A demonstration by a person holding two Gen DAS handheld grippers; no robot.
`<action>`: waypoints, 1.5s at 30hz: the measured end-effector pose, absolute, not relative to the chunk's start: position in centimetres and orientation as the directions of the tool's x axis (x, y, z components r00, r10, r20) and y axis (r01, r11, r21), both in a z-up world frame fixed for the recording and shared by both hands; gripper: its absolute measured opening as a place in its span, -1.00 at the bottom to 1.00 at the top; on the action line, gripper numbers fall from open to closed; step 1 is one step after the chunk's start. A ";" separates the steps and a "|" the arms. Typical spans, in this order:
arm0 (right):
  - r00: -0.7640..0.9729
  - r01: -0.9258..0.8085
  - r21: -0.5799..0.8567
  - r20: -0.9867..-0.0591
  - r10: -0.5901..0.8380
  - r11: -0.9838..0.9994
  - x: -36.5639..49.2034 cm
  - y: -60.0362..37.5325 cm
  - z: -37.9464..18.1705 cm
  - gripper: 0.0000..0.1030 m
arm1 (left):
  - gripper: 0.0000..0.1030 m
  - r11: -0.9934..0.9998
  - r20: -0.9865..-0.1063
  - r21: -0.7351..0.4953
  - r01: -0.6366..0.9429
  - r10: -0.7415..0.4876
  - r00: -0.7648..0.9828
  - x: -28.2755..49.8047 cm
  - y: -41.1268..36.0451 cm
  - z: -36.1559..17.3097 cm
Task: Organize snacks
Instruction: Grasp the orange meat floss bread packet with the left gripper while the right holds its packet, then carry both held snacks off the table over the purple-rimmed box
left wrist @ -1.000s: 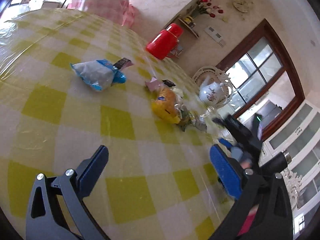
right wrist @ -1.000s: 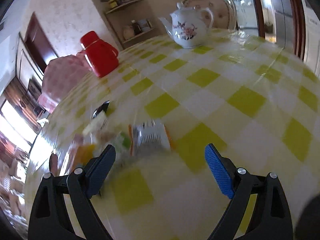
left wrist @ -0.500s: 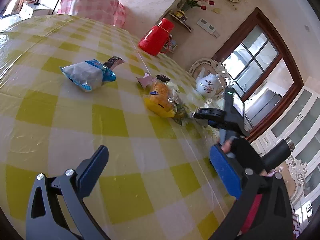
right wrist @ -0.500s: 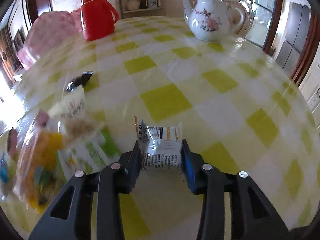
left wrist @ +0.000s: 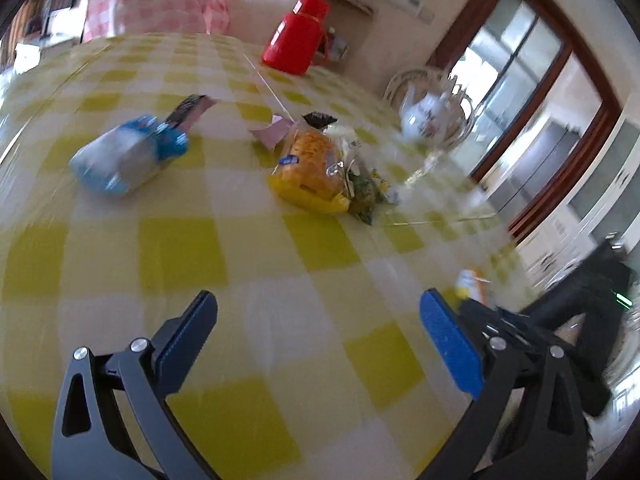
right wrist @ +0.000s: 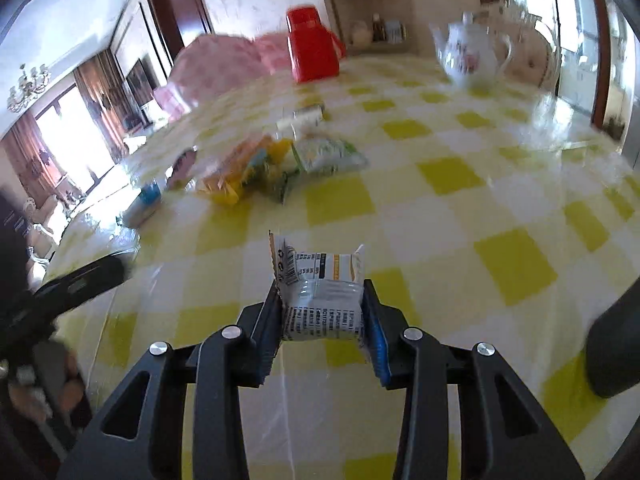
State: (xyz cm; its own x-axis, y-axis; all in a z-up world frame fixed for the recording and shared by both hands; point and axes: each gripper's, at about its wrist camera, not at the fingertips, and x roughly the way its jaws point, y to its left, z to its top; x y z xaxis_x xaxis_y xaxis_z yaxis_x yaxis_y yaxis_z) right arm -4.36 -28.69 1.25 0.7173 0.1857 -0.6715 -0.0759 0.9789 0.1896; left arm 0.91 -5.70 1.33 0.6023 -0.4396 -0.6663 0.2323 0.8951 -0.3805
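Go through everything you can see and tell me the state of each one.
Right gripper: shut on small white snack packet, held off the table.
Left gripper: open, empty.
Blue-and-white snack bag: lying alone.
Yellow snack bag: lying in the pile.
Red jug: upright, lidded.
Teapot: upright.

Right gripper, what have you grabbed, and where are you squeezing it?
The right gripper holds a small white snack packet, pinched across its lower sides. The left gripper is open, holding nothing.

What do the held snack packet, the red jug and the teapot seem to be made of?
Snack packet: thin glossy plastic film, crinkled, with a serrated seal edge.
Red jug: probably hard plastic, uniformly red with a dull shine.
Teapot: likely glazed ceramic, glossy white with painted flowers.
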 end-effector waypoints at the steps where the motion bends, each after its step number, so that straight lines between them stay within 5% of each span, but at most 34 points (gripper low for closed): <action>1: 0.715 -0.080 0.196 -0.672 0.193 0.977 -4.3 -28.7 1.2 -0.24 | 0.97 0.904 -0.680 -0.356 0.235 -0.424 0.599 2.1 -6.3 1.4; 8: 0.688 -0.064 0.302 -0.677 0.261 0.951 -3.5 -30.4 0.4 -0.23 | 0.97 0.981 -0.834 -0.051 0.189 -0.145 0.532 11.3 -10.5 -0.5; 18: 0.678 -0.045 0.308 -0.689 0.255 0.950 -2.9 -30.6 0.1 -0.20 | 0.97 0.975 -0.822 0.068 0.210 -0.065 0.565 16.9 -15.9 -0.9; 22: 0.676 -0.041 0.325 -0.687 0.266 0.945 -2.9 -31.0 0.0 -0.20 | 0.97 0.985 -0.825 0.019 0.170 -0.080 0.559 18.5 -16.3 -1.0; 23: 0.677 -0.036 0.328 -0.687 0.264 0.944 -2.9 -31.1 0.0 -0.20 | 0.81 0.987 -0.816 0.024 0.157 -0.072 0.573 18.4 -16.1 -0.9; 24: 0.677 -0.039 0.333 -0.684 0.270 0.942 -2.9 -31.1 0.0 -0.20 | 0.03 0.987 -0.800 0.026 0.158 -0.075 0.596 18.1 -16.0 -0.6; 25: 0.678 -0.045 0.337 -0.681 0.276 0.941 -3.0 -31.0 0.0 -0.20 | -0.06 0.983 -0.789 0.022 0.181 -0.094 0.607 17.4 -16.0 -0.2; 32: 0.690 -0.061 0.356 -0.660 0.297 0.933 -3.4 -31.3 0.2 -0.21 | -0.07 0.947 -0.741 -0.128 0.296 -0.289 0.606 6.6 -12.4 0.7; 45: 0.693 -0.061 0.362 -0.655 0.301 0.930 -3.6 -31.1 0.3 -0.22 | -0.07 0.961 -0.642 -0.204 0.189 -0.277 0.715 -5.9 -5.6 2.3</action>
State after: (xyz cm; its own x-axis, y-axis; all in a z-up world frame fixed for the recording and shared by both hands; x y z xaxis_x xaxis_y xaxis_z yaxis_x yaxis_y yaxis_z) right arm -3.55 -31.10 0.33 0.6928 0.3008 -0.6554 -0.0610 0.9300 0.3623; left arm -5.86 -5.63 2.27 0.7153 -0.2769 -0.6416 0.1892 0.9606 -0.2037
